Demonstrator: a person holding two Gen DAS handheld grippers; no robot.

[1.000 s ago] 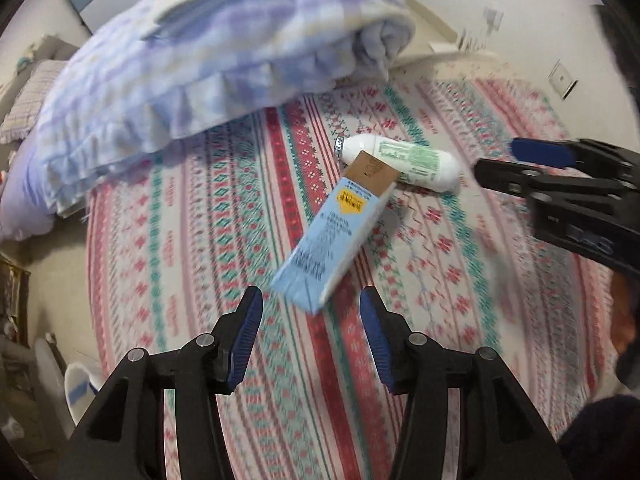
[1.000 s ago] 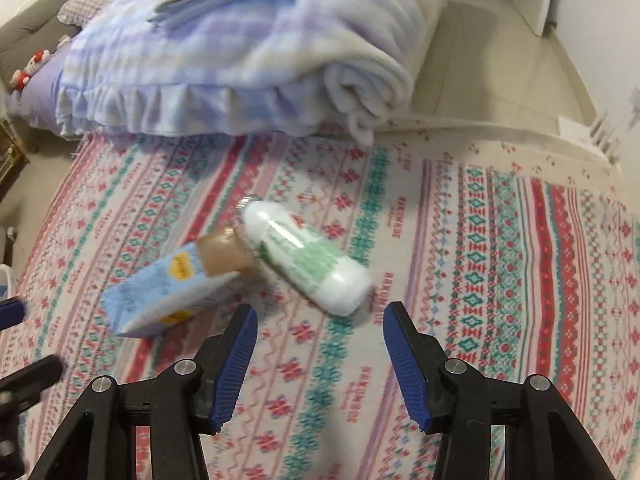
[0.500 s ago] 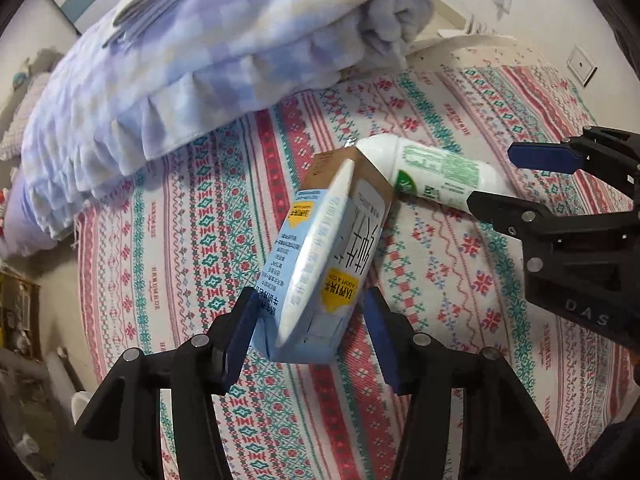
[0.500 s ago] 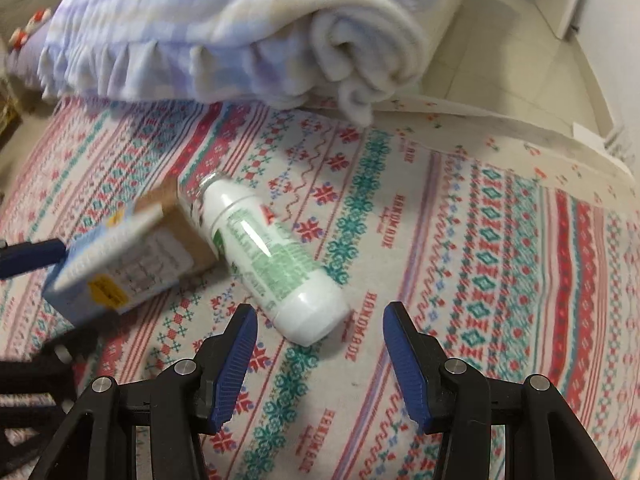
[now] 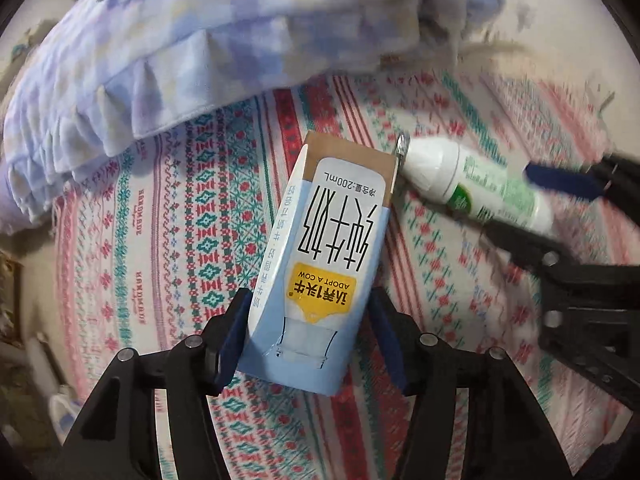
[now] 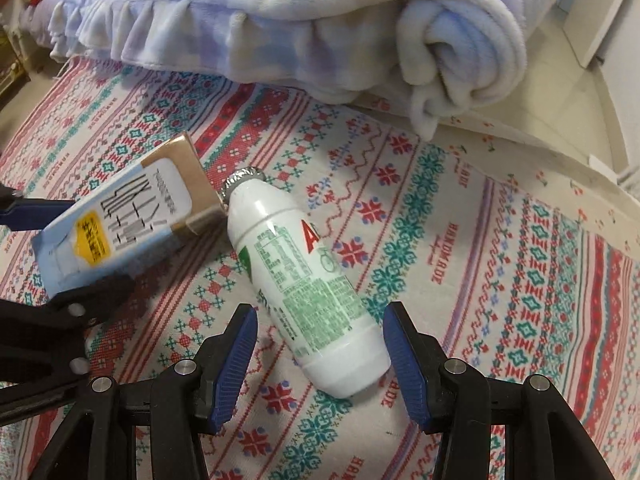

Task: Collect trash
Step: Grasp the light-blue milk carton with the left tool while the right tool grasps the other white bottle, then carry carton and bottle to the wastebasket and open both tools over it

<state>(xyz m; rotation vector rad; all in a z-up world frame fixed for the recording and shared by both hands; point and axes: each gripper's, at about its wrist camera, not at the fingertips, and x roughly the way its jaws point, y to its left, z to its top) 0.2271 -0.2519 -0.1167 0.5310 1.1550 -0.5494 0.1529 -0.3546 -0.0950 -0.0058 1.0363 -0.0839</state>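
A light-blue milk carton (image 5: 320, 264) with a brown top lies on the patterned bedspread (image 5: 168, 240). Its lower end sits between the blue pads of my left gripper (image 5: 310, 300), whose jaws are opening, with a gap at the right pad. A white bottle with green print (image 6: 304, 280) lies beside it, its foil cap against the carton's (image 6: 120, 220) brown end. My right gripper (image 6: 320, 312) stands open astride the bottle's base, a gap on each side. Each gripper also shows in the other's view: the right gripper (image 5: 532, 208), the left gripper (image 6: 68, 252).
A rolled, frilled lilac-and-white blanket (image 6: 320, 20) lies across the bed just behind both items. Pale floor (image 6: 568, 60) shows past the bed's far right edge. The bedspread (image 6: 500, 260) stretches bare to the right of the bottle.
Both grippers have come down closer to the bed. The carton has rolled printed face up and now lies between the left fingers. The bottle's base has come between the right fingers.
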